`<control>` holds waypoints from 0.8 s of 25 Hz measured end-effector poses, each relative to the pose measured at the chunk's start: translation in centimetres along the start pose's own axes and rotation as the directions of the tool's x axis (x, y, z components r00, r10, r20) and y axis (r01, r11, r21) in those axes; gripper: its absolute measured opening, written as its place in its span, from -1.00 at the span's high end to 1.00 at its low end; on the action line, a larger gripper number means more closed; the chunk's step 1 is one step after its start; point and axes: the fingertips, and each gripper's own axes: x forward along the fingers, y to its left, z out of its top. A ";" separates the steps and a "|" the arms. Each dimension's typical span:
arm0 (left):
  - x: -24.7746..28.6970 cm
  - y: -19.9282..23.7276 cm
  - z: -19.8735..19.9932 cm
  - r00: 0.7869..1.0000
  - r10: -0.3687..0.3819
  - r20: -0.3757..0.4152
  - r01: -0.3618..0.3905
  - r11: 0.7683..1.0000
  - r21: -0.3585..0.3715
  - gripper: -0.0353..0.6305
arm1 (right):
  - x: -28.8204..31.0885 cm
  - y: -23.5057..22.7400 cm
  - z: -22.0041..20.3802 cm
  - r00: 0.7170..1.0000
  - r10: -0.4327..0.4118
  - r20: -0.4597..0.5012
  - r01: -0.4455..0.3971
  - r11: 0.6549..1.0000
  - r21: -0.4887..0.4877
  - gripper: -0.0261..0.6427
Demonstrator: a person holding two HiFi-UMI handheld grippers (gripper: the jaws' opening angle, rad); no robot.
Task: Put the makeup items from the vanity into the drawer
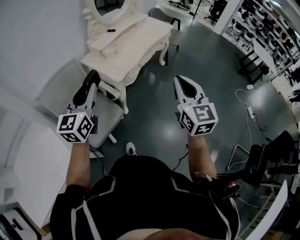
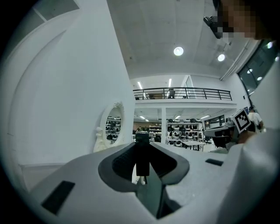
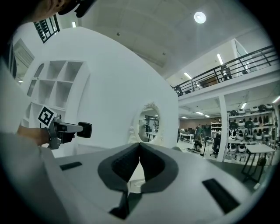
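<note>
The white vanity point(image 1: 140, 33) with its oval mirror point(image 1: 110, 7) stands ahead at the top of the head view. On its top lie a small black item point(image 1: 111, 30) and a low white box point(image 1: 108, 47). My left gripper point(image 1: 92, 75) points level towards it over the chair. In the left gripper view it point(image 2: 142, 146) is shut on a small upright black tube point(image 2: 142, 153), with the mirror point(image 2: 113, 124) beyond. My right gripper point(image 1: 183, 80) hangs over the floor to the right, apart from the vanity. Its jaws point(image 3: 139, 146) meet at the tips with nothing between them.
A grey padded chair point(image 1: 65, 93) stands at the vanity's near side, under my left gripper. A white wall and cubby shelves point(image 3: 57, 83) are on the left. Cables and a power strip point(image 1: 251, 112) lie on the dark floor to the right, near a black chair point(image 1: 255, 164).
</note>
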 end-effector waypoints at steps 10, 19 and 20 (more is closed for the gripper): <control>6.0 6.7 -0.9 1.000 0.018 -0.023 -0.017 1.000 0.003 0.62 | 10.6 -0.5 -0.2 1.000 0.028 -0.003 -0.028 1.000 0.012 0.91; 9.6 11.5 -1.2 0.999 0.016 -0.029 -0.017 1.000 -0.019 0.62 | 17.9 0.1 0.6 0.998 0.067 -0.009 -0.067 0.998 -0.003 0.91; 10.0 11.9 -1.3 0.999 0.021 -0.029 -0.022 1.000 -0.021 0.62 | 18.6 -0.1 0.6 0.997 0.072 -0.010 -0.072 0.997 -0.005 0.91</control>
